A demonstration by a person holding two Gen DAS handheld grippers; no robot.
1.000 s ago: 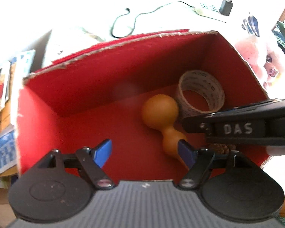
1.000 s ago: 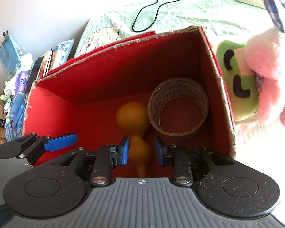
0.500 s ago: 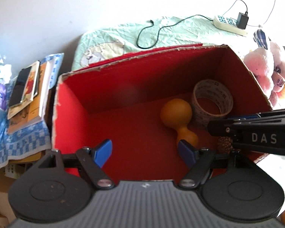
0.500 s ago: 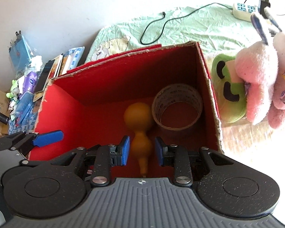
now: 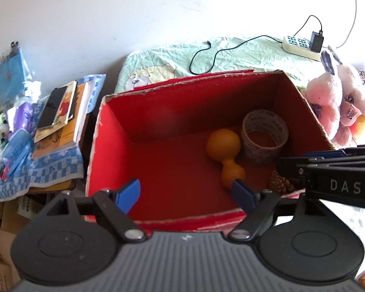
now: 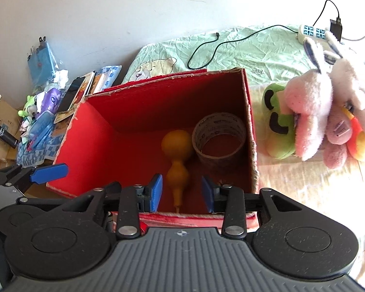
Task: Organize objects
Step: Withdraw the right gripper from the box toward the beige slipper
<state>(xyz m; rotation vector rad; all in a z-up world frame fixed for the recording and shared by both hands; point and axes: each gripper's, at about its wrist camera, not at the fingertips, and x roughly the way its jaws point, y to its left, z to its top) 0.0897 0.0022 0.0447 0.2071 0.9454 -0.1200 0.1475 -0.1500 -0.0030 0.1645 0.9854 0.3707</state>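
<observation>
Bed with crumpled pale-green cartoon-print sheet (image 6: 255, 48), bearing: open red cardboard box (image 6: 104, 131), black charging cable (image 6: 206, 46), white power strip (image 6: 311, 32) with black adapter (image 6: 335, 28), and pink, white and green plush toys (image 6: 311, 114) beside the box.

1. Box (image 5: 109, 131): cardboard, matt red inside, raw torn edges w/ brown core showing.
2. Gourd (image 5: 223, 143): smooth, matt orange, looks like wood or plastic, can't tell which.
3. Tape roll (image 6: 219, 133): glossy film w/ print.
4. Pine cone (image 5: 279, 186): rough, woody scales.
5. Plush toys (image 6: 328, 112): fuzzy pink/green fabric.
6. Bed sheet (image 6: 255, 48): crinkled light-green cloth.
7. Left gripper (image 5: 187, 194) & right gripper (image 6: 182, 192): matt black plastic, ribbed grey body, blue pads, shiny metal pivot pins.
8. Power strip (image 6: 312, 32): smooth white plastic.
</observation>
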